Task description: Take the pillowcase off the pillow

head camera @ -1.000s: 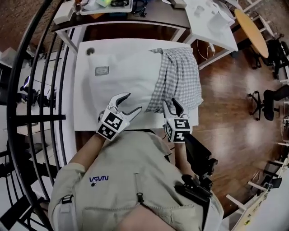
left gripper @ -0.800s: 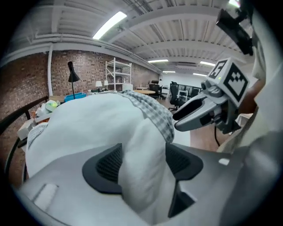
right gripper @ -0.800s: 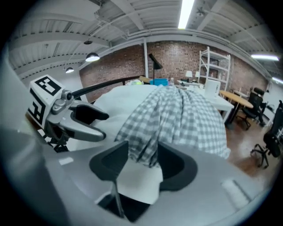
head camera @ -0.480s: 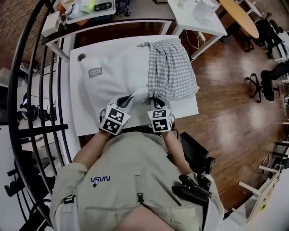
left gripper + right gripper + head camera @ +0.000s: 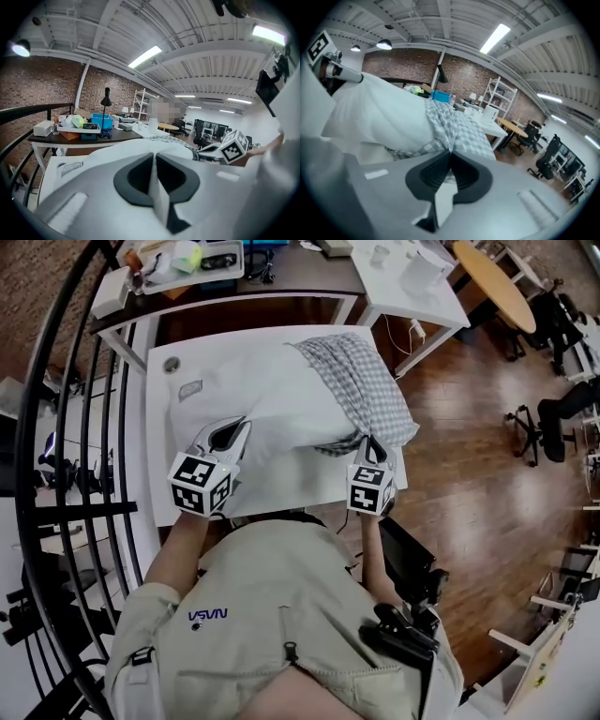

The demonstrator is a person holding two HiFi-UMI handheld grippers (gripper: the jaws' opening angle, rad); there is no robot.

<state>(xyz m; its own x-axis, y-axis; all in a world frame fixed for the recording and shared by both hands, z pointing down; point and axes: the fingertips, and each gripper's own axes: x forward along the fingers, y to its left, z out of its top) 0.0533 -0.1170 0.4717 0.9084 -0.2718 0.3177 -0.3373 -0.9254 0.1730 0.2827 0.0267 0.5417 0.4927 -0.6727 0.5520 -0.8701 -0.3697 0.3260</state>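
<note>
— Grey-and-white checked fabric pillowcase (image 5: 361, 381): where is it?
— Bunched over the right end of the plump white pillow (image 5: 281, 409), by the white tabletop's (image 5: 161, 493) right edge.
— Grippers?
— Left gripper (image 5: 239, 427) is pinched tight on the pillow's near left corner. Right gripper (image 5: 369, 442) has jaws just closing, clamped on the pillowcase's near hem.
— Writing?
— The pillow's small grey label (image 5: 190, 388) is unreadable.

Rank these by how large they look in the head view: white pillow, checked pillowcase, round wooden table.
1. white pillow, bare part
2. checked pillowcase
3. round wooden table; it stands farther away, so its true size is unsure.
</note>
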